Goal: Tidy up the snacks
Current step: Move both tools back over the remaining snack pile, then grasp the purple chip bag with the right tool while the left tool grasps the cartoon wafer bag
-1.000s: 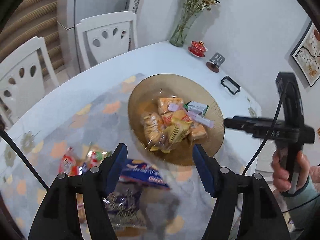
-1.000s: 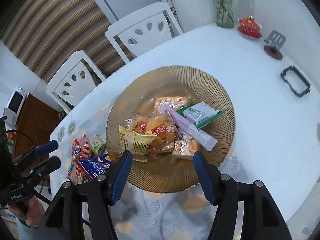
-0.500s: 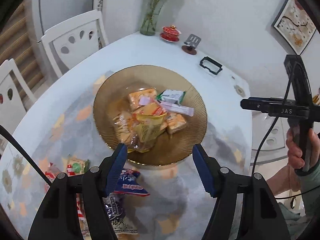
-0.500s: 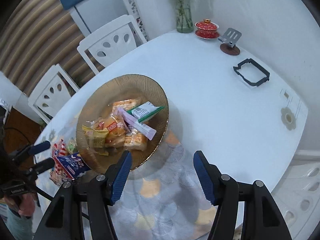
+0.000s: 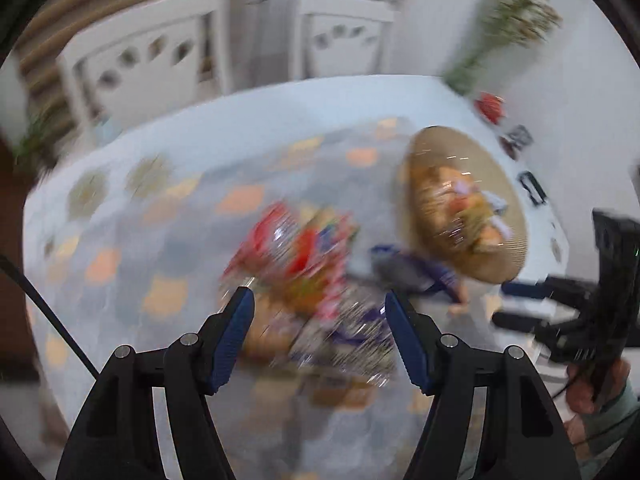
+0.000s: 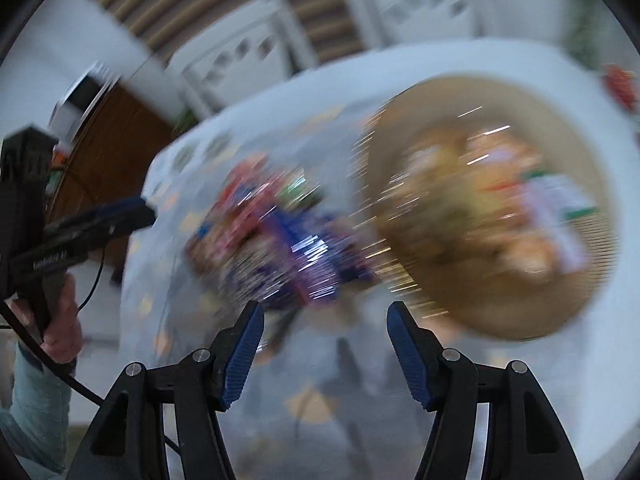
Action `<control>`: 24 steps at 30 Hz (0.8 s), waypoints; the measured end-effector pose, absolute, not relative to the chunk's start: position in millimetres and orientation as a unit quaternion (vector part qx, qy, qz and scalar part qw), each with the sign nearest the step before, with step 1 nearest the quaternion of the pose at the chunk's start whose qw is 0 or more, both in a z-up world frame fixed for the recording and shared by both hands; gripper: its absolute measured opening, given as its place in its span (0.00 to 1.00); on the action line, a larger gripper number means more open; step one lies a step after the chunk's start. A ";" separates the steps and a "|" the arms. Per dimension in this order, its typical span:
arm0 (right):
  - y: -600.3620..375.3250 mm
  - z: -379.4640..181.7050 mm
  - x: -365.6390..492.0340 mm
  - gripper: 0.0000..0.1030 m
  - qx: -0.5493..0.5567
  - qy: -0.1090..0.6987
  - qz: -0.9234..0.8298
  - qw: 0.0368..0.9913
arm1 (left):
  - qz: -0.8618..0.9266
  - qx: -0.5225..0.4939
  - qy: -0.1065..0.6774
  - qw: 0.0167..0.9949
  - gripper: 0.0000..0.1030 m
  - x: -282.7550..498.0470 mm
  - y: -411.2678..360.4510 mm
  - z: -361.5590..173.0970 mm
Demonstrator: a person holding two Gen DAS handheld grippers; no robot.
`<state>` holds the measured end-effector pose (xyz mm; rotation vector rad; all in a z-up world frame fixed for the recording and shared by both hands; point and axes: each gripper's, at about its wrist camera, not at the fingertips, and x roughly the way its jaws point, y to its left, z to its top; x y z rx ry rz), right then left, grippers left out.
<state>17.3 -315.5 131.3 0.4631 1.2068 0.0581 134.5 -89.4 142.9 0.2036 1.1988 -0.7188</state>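
Both views are motion-blurred. A pile of loose snack packets [image 5: 308,276] in red, blue and purple lies on the patterned tablecloth, just ahead of my open, empty left gripper [image 5: 318,308]. The same pile [image 6: 276,236] lies ahead of my open, empty right gripper [image 6: 324,320]. A brown ribbed plate [image 5: 508,256] with several snack packets sits to the right of the pile; in the right wrist view the plate [image 6: 520,312] is at the right. The right gripper [image 5: 516,306] shows at the right edge of the left view, the left gripper [image 6: 144,210] at the left of the right view.
Two white chairs [image 5: 140,56] stand behind the round table [image 5: 256,108]. A vase of flowers [image 5: 496,28], a red lidded cup [image 5: 491,106] and a small black frame [image 5: 534,188] are at the far right of the table. A brown cabinet [image 6: 104,148] stands beyond the table's left.
Both grippers have swung left from over the plate toward the loose packet pile. The plate now sits to the right in both views. Both grippers stay open.
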 end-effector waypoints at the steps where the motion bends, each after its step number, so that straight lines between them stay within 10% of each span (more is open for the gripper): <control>1: -301.5 121.4 22.3 0.60 0.216 0.575 0.042 0.788 | -0.315 0.079 0.560 0.762 0.72 135.5 -75.4 135.8; 22: -268.3 24.7 66.2 0.61 0.414 0.602 -0.057 0.681 | -0.301 0.183 0.597 0.721 0.75 155.5 -96.3 18.5; 24: -267.0 20.1 64.8 0.72 0.449 0.585 -0.079 0.671 | -0.309 0.169 0.603 0.716 0.76 158.6 -92.8 16.7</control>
